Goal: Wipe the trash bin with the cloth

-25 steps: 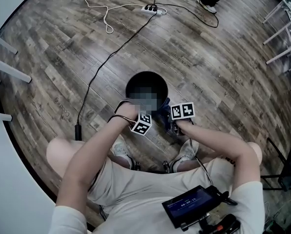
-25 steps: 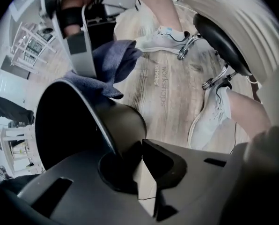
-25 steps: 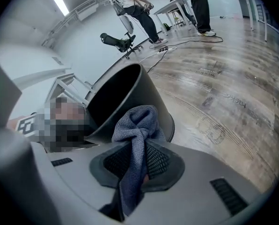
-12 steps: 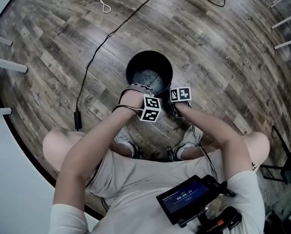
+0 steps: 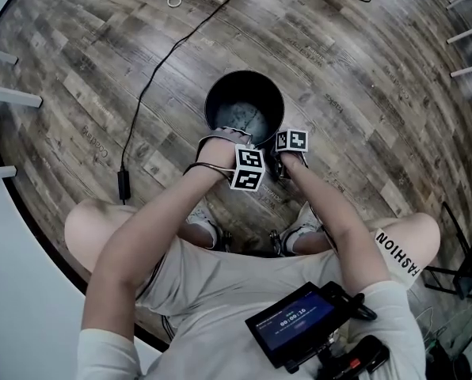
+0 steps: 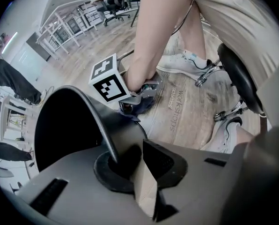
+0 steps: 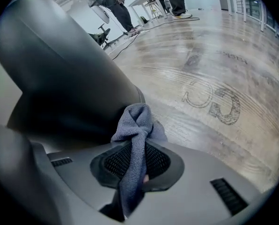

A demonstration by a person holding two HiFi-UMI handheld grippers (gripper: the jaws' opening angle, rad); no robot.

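Trash bin (image 6: pixel 106 125) is gripped at its rim by the left claw (image 6: pixel 132 165), whose jaws are drawn narrow onto the thin black edge from above. A gathered fold of the grey-blue cloth (image 7: pixel 135 125) is pinched in the right claw (image 7: pixel 137 165). Its loose bunch is pushed out ahead of the tips and appears to be laid against the bin's outer wall, low on the side nearest the person. The bin is seen standing upright on the wooden floor (image 5: pixel 355 77), just beyond the person's shoes (image 5: pixel 198 229).

A stroke over the bin's outside wall is judged to be the step in hand. For it to be done well, the rim hold should be kept firm, so that the light bin is neither tipped nor slid by the push. The cloth should be pressed broadly onto the curve, not dragged by its tip, and the hard jaws kept off the wall. Each pass would best be carried to the bin's base, and the bin then turned by its rim so that an unwiped part is presented.
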